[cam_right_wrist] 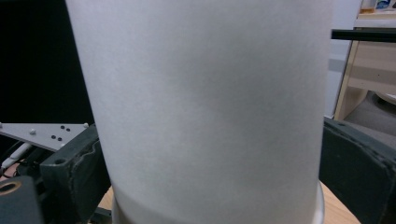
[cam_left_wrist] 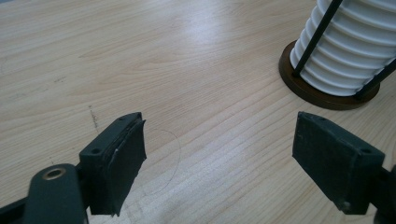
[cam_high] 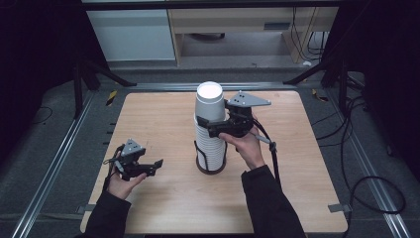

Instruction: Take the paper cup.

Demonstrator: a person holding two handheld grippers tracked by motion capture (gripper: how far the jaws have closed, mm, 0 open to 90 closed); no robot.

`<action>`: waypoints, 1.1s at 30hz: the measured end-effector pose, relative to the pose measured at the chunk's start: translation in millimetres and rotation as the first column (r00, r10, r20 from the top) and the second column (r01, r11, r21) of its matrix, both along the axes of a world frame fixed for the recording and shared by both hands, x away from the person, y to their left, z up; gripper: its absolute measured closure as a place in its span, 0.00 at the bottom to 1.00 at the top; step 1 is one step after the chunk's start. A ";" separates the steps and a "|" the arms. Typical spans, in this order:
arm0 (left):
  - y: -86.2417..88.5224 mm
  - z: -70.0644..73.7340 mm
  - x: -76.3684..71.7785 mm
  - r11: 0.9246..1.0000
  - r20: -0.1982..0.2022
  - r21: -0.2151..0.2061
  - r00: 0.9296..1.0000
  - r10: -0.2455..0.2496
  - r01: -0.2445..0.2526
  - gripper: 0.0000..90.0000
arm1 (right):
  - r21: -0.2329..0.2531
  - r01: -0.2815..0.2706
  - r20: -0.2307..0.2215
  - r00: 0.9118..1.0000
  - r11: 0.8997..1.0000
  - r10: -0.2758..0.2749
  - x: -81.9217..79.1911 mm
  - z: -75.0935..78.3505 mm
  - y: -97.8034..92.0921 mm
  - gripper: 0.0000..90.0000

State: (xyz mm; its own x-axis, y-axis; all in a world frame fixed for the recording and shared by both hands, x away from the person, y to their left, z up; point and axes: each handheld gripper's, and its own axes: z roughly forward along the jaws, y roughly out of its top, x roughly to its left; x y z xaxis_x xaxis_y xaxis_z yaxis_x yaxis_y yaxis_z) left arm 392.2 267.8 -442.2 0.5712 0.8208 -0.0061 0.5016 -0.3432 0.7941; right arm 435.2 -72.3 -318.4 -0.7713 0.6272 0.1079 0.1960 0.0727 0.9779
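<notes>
Right gripper (cam_high: 205, 125) jaws seemingly clasp top cup (cam_high: 210, 101).

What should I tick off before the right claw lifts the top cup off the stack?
1. Right claw around the top cup, one jaw on each side: ok.
2. Jaws pressing on the cup wall: cannot tell; the right gripper view is too close to show contact.
3. Top cup raised from the stack of cups: not ok, it sits nested on it.
4. Cup holder base flat on the table: ok.
5. Left claw open and apart from the stack: ok.
6. Space above the cup free for a straight lift: ok.
</notes>
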 end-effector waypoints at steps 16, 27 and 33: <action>-0.4 -0.4 0.2 1.000 -0.003 0.001 1.000 0.001 -0.001 0.18 | -0.035 0.015 0.036 0.999 0.999 -0.014 -1.5 2.8 4.3 0.09; 0.2 -0.2 0.2 1.000 -0.003 0.000 1.000 0.001 -0.001 0.18 | -0.036 0.016 0.064 0.998 0.999 -0.014 -5.5 20.7 3.3 0.14; -0.2 -0.4 0.3 1.000 -0.005 0.000 1.000 0.001 -0.001 0.18 | -0.047 0.025 0.089 0.996 0.999 -0.021 -6.7 36.1 2.3 0.14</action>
